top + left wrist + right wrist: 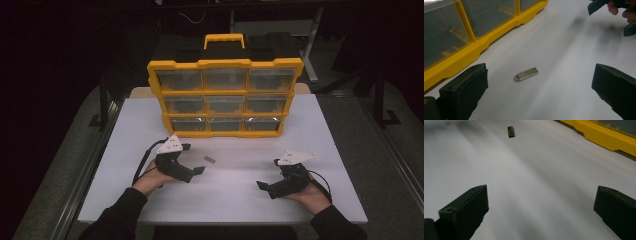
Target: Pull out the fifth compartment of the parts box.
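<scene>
A small metal piece (209,160) lies flat on the white tabletop (230,200), in front of a yellow drawer organizer (225,97). The left gripper (194,160) sits just beside it, jaws wide apart and aimed at it. The right gripper (267,174) rests well apart, jaws also spread and empty. This looks like the approach to a pick-up; next, the left jaws must straddle the piece and close.

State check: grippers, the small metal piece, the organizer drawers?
Left gripper: open, jaws wide apart, empty, facing the metal piece.
Right gripper: open, empty, resting low over the table.
Small flat silver metal piece: lying flat on the white table, untouched.
Yellow nine-drawer plastic organizer: upright, all clear drawers shut.
</scene>
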Available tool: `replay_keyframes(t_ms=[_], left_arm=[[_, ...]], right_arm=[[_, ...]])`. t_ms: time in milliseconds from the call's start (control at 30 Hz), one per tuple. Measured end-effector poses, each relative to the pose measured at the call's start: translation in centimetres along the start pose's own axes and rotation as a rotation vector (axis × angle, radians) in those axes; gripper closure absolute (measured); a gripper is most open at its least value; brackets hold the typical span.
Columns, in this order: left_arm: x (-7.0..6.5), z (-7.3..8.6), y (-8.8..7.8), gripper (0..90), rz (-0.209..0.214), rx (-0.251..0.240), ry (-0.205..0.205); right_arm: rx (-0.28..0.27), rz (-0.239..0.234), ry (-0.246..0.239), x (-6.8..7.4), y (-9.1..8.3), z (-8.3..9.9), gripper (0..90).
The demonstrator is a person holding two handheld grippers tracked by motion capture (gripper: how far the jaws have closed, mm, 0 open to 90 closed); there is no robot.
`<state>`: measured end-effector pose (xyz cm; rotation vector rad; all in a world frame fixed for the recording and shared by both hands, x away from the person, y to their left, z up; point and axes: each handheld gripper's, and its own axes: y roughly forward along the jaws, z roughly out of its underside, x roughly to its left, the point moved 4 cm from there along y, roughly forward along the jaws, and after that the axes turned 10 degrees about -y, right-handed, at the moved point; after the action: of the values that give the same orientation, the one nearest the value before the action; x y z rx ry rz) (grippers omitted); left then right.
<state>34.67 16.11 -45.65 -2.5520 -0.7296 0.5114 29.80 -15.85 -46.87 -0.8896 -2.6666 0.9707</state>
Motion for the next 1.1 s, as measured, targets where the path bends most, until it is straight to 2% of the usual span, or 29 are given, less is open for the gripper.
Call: replay_keyframes(t_ms=[667, 1100], left_arm=[[-0.7, -0.6, 1.5, 0.0, 0.013, -0.002, 0.024], [-1.0, -1.0, 2.1, 0.0, 0.021, -0.006, 0.025]], right_arm=[[0.0, -0.002, 0.001, 0.0, 0.0, 0.0, 0.0], [-0.001, 0.0, 0.002, 0.0, 0.0, 0.0, 0.0]])
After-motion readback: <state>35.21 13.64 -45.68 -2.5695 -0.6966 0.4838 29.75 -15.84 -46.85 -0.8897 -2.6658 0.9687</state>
